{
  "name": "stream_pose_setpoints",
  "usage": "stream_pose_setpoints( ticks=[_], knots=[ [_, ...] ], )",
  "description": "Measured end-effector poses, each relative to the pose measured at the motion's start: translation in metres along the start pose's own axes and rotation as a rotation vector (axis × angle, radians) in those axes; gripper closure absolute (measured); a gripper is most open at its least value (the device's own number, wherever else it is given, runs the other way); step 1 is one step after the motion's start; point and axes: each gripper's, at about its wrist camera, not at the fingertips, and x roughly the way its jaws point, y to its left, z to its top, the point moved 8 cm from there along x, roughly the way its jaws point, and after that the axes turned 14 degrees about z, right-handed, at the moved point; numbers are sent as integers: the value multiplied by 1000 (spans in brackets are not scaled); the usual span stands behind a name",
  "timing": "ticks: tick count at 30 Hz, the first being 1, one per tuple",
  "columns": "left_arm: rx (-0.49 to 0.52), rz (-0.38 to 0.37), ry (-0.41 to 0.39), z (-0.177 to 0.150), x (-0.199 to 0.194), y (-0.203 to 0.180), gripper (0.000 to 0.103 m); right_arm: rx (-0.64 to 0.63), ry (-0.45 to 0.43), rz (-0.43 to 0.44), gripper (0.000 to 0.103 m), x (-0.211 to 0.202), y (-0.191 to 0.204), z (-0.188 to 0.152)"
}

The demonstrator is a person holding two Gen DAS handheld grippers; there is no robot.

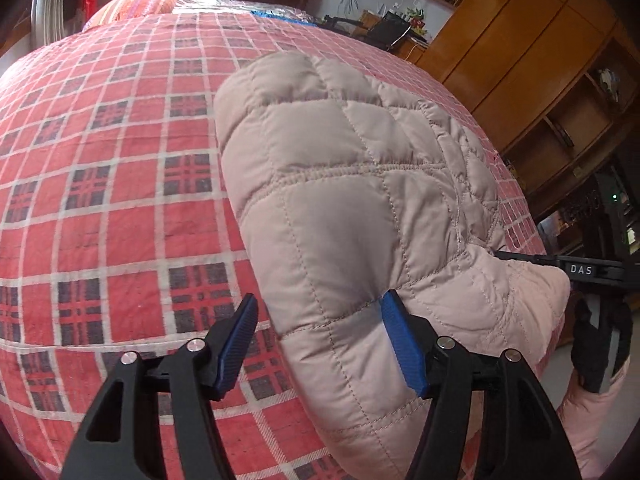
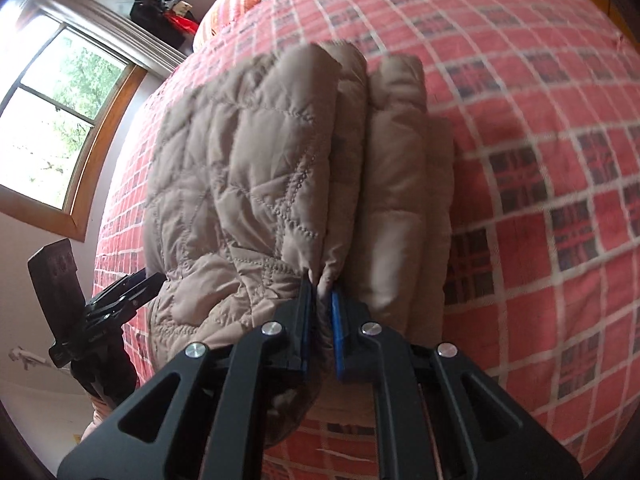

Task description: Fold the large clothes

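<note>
A beige quilted padded jacket (image 1: pixel 340 200) lies folded in a thick bundle on the red plaid bedspread (image 1: pixel 100 160). My left gripper (image 1: pixel 320 296) is open at the bundle's near edge, its right finger (image 1: pixel 400 340) against the fabric and its left finger over the bedspread. In the right wrist view the jacket (image 2: pixel 248 168) shows stacked layers, and my right gripper (image 2: pixel 320 284) is shut on a pinch of its near edge. The right gripper (image 1: pixel 592 270) appears at the jacket's right corner in the left wrist view. The left gripper (image 2: pixel 132 284) shows at the bundle's left side.
A striped orange pillow (image 1: pixel 136 2) sits at the head of the bed. Wooden wardrobes and shelves (image 1: pixel 532 52) stand to the right of the bed, with a cluttered desk (image 1: pixel 384 28) beyond. A window (image 2: pixel 52 120) is on the left wall.
</note>
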Motion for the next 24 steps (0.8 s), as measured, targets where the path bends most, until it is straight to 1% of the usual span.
stream_pose_setpoints(
  ticks=[3,5,7,10,11,12,14,15,17,19,21,22,24],
  knots=[
    [2,4,-3,-2,8,-6,43,15,4,18,95,7,-10,-2],
    [20,30,-18,-4,8,-11,44,16,7,15,95,9,-13,-2],
    [29,49,-29,-5,8,-15,44,-2,12,18,91,11,-10,-1],
    [23,35,-28,-5,6,-14,44,2,6,59,87,-1,-11,2],
    [18,26,-25,-4,6,-12,44,3,2,73,81,-5,-6,4],
    [18,22,-25,-4,6,-11,44,17,-7,90,68,-9,-9,6],
    [28,27,-32,-3,5,-12,43,35,-24,144,55,-13,-7,14],
    [32,34,-38,-4,5,-13,43,32,-26,152,54,-12,-7,16],
    [37,43,-46,-4,4,-16,43,39,-12,136,54,-6,-8,22],
    [42,51,-56,-4,3,-16,43,39,12,133,58,4,-7,25],
    [53,74,-72,-4,0,-17,43,28,19,112,69,11,-6,29],
    [54,87,-81,-5,-2,-18,43,14,17,103,72,12,-5,30],
    [53,116,-97,-5,-8,-19,43,-4,3,94,85,10,-1,30]
  ],
)
